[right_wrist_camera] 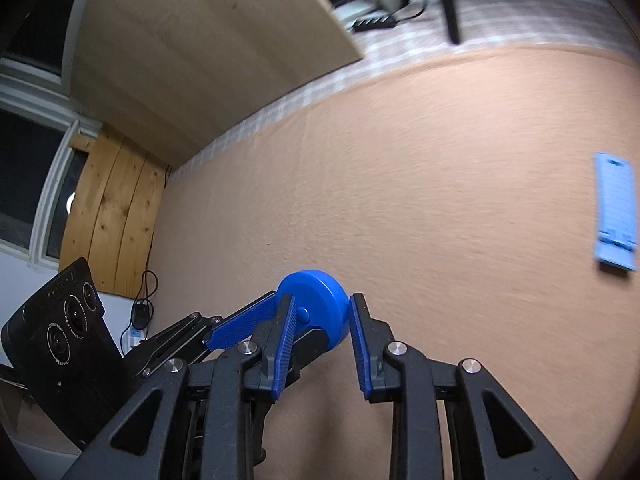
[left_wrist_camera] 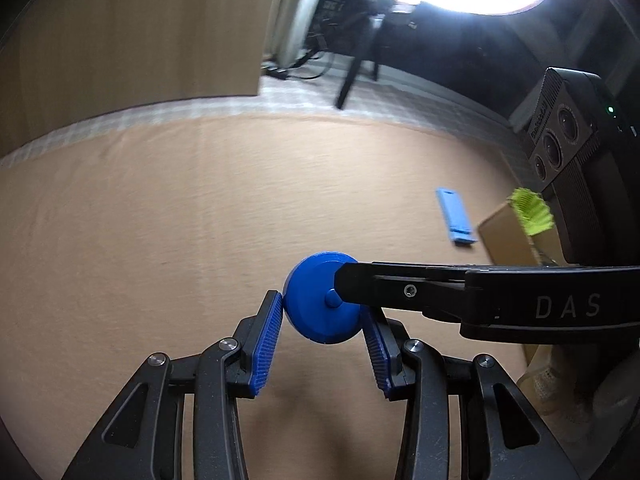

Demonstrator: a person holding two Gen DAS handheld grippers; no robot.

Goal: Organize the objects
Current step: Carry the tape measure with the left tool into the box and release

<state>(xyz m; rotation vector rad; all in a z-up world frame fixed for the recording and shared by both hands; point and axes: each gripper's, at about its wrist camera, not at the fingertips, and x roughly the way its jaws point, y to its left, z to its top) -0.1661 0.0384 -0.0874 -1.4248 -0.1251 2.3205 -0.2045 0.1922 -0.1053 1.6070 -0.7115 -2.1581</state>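
Right now both grippers are meeting on the blue disc (left_wrist_camera: 320,300), held above the bench (left_wrist_camera: 200,208): left gripper (left_wrist_camera: 322,316) fingers are pinching its rim, right gripper (right_wrist_camera: 322,316) fingers are straddling it, contact unclear.

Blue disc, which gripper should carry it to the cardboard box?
Probably right: the right gripper clamps the blue disc across its faces, and the cardboard box lies to that side.

"DAS" on the right tongs (left_wrist_camera: 352,289)
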